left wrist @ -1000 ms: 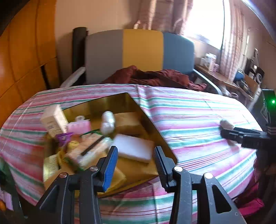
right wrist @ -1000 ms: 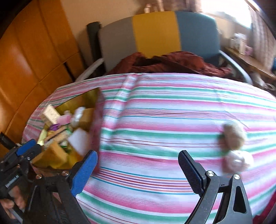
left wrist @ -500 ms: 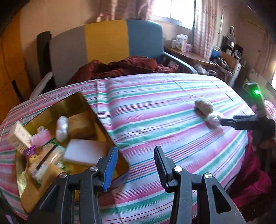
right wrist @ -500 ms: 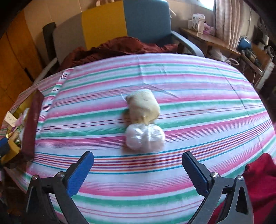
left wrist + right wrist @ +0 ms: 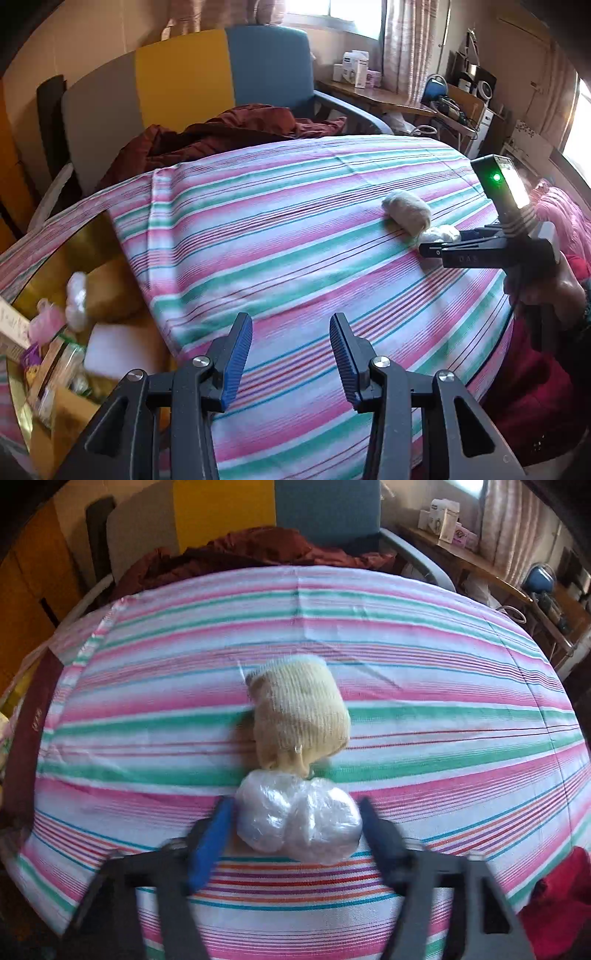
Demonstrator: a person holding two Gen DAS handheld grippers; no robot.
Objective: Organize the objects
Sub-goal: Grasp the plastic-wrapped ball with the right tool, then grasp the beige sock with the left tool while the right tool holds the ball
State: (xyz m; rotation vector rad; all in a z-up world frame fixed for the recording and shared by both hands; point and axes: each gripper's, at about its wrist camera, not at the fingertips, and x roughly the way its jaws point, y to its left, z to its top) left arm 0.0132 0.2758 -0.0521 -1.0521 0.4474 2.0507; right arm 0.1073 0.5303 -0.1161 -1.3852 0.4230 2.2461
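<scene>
A white plastic-wrapped bundle [image 5: 299,823] lies on the striped tablecloth [image 5: 424,716], touching a cream knitted pouch [image 5: 303,716] just beyond it. My right gripper [image 5: 297,812] points down over the bundle. Its jaws are closing, and its blue pads touch the bundle's left and right sides. In the left wrist view the same gripper [image 5: 439,247] sits at the right, with the bundle [image 5: 441,233] and pouch [image 5: 406,214] at its tips. My left gripper [image 5: 290,325] hovers over bare cloth with its jaws apart and nothing between them.
A gold-lined box [image 5: 85,243] at the left holds a white sponge [image 5: 118,349], a brown block [image 5: 107,291] and several small packets. Behind the table stands an armchair [image 5: 207,77] with a maroon cloth [image 5: 236,129]. A hand [image 5: 546,291] grips the right tool.
The right gripper has come down onto the white bundle and its wide jaws have closed in against it. The left gripper has swung right, away from the gold box, with its gap unchanged.
</scene>
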